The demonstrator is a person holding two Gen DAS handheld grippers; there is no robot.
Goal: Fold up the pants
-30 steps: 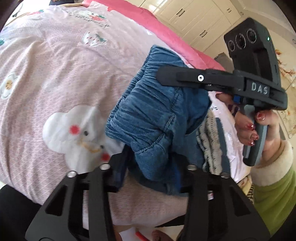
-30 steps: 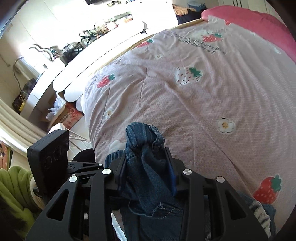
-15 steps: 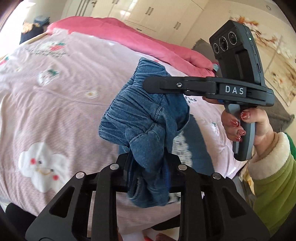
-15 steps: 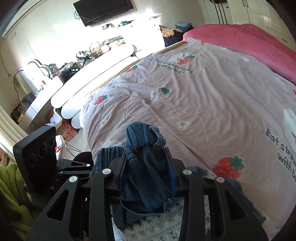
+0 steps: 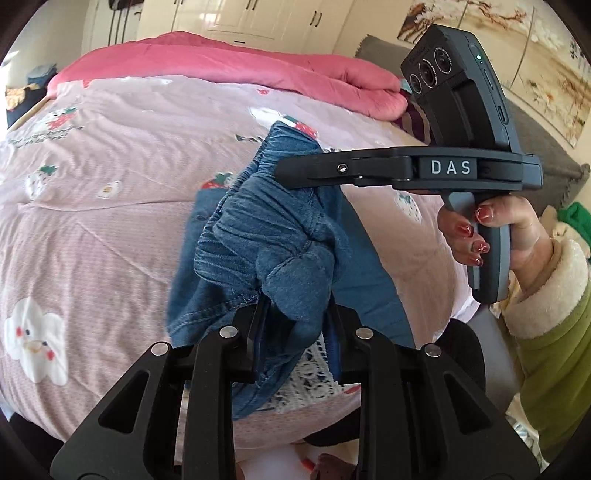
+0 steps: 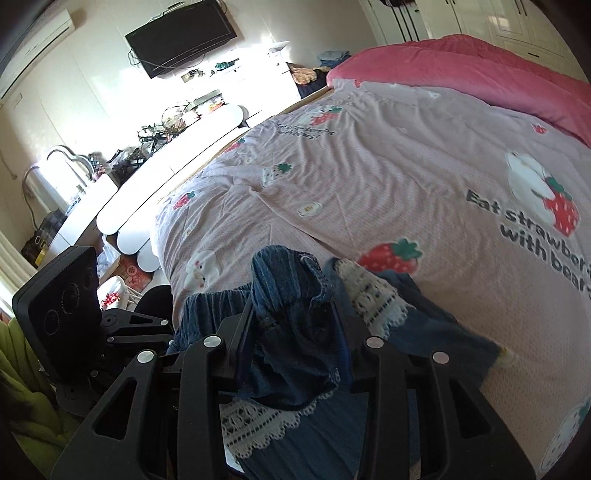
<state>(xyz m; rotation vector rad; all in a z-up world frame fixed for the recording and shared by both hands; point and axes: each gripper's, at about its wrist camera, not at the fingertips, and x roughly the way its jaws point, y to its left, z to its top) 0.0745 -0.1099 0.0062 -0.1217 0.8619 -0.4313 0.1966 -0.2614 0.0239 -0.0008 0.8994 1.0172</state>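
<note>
Blue denim pants (image 5: 266, 236) with a white lace hem (image 6: 373, 295) hang bunched between both grippers above a pink strawberry-print quilt (image 5: 92, 221). My left gripper (image 5: 295, 321) is shut on a thick fold of the waistband. My right gripper (image 6: 295, 321) clamps another bunch of denim (image 6: 288, 280) that fills its jaws, which are opening slightly. In the left wrist view the right gripper (image 5: 295, 173) comes in from the right, held by a hand (image 5: 491, 229) in a green sleeve. The left gripper (image 6: 122, 325) shows at the right wrist view's left edge. The pant legs trail onto the quilt (image 6: 369, 177).
A folded pink duvet (image 5: 258, 70) lies across the far end of the bed, with white wardrobes (image 5: 240, 18) behind it. Beside the bed stand a white bench (image 6: 177, 184) and cluttered shelves below a wall television (image 6: 181, 37). A cardboard box (image 6: 133, 273) sits on the floor.
Both grippers have carried the pants sideways over the bed and a little higher. The left wrist has rolled. The lace hem and legs now spread on the quilt.
</note>
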